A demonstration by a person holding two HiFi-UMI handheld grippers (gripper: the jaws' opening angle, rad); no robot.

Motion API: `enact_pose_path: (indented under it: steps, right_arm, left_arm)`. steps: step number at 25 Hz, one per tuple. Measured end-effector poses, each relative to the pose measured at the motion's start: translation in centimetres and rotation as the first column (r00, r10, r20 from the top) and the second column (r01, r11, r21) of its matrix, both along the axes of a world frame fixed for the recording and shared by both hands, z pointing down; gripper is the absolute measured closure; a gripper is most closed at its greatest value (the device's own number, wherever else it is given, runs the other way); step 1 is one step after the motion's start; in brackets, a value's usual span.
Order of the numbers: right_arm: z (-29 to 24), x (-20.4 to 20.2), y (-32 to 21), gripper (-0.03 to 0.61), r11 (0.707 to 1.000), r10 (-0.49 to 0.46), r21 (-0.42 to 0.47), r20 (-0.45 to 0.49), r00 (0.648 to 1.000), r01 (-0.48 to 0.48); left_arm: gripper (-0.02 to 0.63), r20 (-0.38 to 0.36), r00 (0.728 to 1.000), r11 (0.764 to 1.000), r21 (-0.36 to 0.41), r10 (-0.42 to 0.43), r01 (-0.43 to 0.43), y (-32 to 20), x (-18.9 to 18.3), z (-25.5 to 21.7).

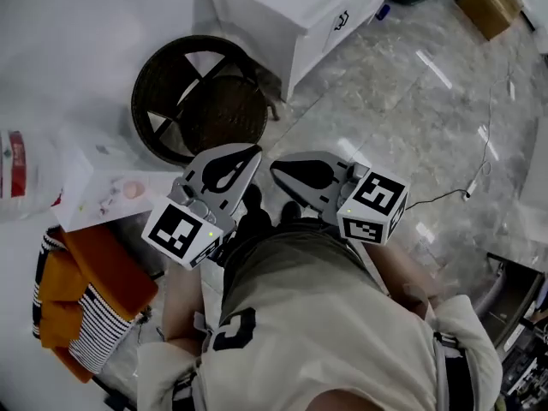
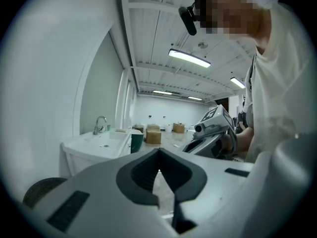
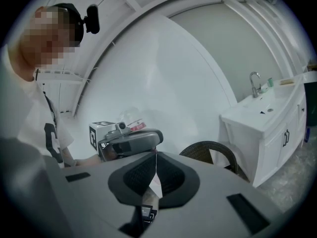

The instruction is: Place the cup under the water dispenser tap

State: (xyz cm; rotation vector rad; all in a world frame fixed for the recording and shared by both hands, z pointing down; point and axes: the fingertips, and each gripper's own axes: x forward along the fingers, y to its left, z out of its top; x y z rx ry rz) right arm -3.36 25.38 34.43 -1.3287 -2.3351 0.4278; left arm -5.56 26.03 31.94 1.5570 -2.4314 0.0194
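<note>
The person holds two grippers, left gripper point(image 1: 254, 152) and right gripper point(image 1: 276, 169), both with jaws closed on nothing. One wicker chair point(image 1: 199, 99) stands at eleven o'clock, one white cabinet point(image 1: 282, 11) at twelve.

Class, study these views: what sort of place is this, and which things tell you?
Likely a large indoor workroom with a washing corner: a white sink cabinet with a tap, a polished stone-look floor, and cardboard boxes under ceiling strip lights.
</note>
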Motion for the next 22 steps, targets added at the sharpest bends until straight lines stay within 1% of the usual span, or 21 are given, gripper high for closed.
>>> enact_pose_path:
  steps: [2, 3, 5, 6, 8, 9, 10, 11, 12, 14, 15, 16, 18, 19, 20, 22]
  right_arm:
    - [0.2, -1.4, -1.3, 0.551, 0.996, 0.079, 0.024, 0.025, 0.997, -0.08]
    - [0.1, -2.2, -2.2, 0.551, 0.99, 0.135, 0.034, 0.04, 0.99, -0.137]
    - [-0.2, -3.5, -4.1, 0.549, 0.968, 0.246, 0.035, 0.058, 0.968, -0.248]
    - [-0.5, -3.8, -5.0, 0.549, 0.958, 0.283, 0.032, 0.064, 0.957, -0.285]
    - [-1.3, -3.8, -6.3, 0.549, 0.946, 0.319, 0.04, 0.077, 0.945, -0.323]
    - [-1.7, -3.7, -7.1, 0.549, 0.937, 0.34, 0.052, 0.084, 0.937, -0.345]
    - [-1.9, -3.6, -8.1, 0.549, 0.921, 0.378, 0.068, 0.09, 0.922, -0.384]
    - [-2.1, -3.4, -9.4, 0.549, 0.895, 0.43, 0.082, 0.096, 0.898, -0.438]
    - [-2.1, -3.2, -10.8, 0.549, 0.862, 0.489, 0.092, 0.101, 0.866, -0.498]
    - [-2.0, -2.3, -13.2, 0.549, 0.791, 0.593, 0.107, 0.105, 0.798, -0.602]
    - [-1.8, -1.6, -14.2, 0.549, 0.757, 0.635, 0.116, 0.105, 0.766, -0.643]
    - [-1.6, -0.8, -14.9, 0.549, 0.725, 0.669, 0.125, 0.104, 0.736, -0.677]
    - [-0.9, 0.7, -15.7, 0.549, 0.671, 0.723, 0.139, 0.095, 0.684, -0.728]
    - [-0.5, 1.3, -16.1, 0.549, 0.642, 0.749, 0.146, 0.089, 0.656, -0.753]
    - [0.0, 1.8, -16.7, 0.549, 0.606, 0.778, 0.155, 0.087, 0.622, -0.78]
    - [1.0, 2.9, -18.3, 0.549, 0.511, 0.842, 0.18, 0.093, 0.531, -0.841]
  left_arm:
    - [0.557, -0.01, 0.999, 0.998, 0.044, 0.053, -0.053, -1.8, -0.9, 0.0]
    - [0.557, -0.022, 0.997, 0.995, 0.058, 0.077, -0.076, -2.6, -1.5, 0.2]
    - [0.557, -0.04, 0.994, 0.993, 0.071, 0.102, -0.099, -3.8, -2.5, 0.5]
    - [0.557, -0.042, 0.993, 0.992, 0.072, 0.108, -0.105, -4.4, -2.7, 0.5]
    - [0.556, -0.045, 0.988, 0.987, 0.074, 0.147, -0.143, -5.9, -2.4, 0.3]
    - [0.556, -0.049, 0.981, 0.98, 0.079, 0.187, -0.183, -7.0, -2.1, 0.2]
    - [0.555, -0.052, 0.969, 0.968, 0.09, 0.24, -0.235, -8.3, -1.9, 0.1]
    - [0.555, -0.054, 0.951, 0.949, 0.109, 0.303, -0.296, -9.7, -1.7, 0.1]
    - [0.555, -0.057, 0.927, 0.923, 0.133, 0.37, -0.36, -11.1, -1.5, 0.0]
    - [0.555, -0.065, 0.87, 0.863, 0.182, 0.488, -0.471, -13.4, -0.7, 0.0]
    - [0.555, -0.068, 0.844, 0.837, 0.197, 0.532, -0.511, -14.3, -0.2, 0.1]
    - [0.555, -0.071, 0.822, 0.815, 0.204, 0.565, -0.543, -15.0, 0.5, 0.3]
    - [0.555, -0.075, 0.784, 0.778, 0.207, 0.617, -0.593, -15.8, 1.7, 0.8]
    - [0.555, -0.077, 0.758, 0.754, 0.214, 0.647, -0.621, -16.2, 2.2, 1.2]
    - [0.555, -0.078, 0.723, 0.719, 0.224, 0.686, -0.658, -17.0, 2.8, 1.7]
    - [0.555, -0.076, 0.631, 0.628, 0.245, 0.772, -0.739, -19.0, 3.8, 2.8]
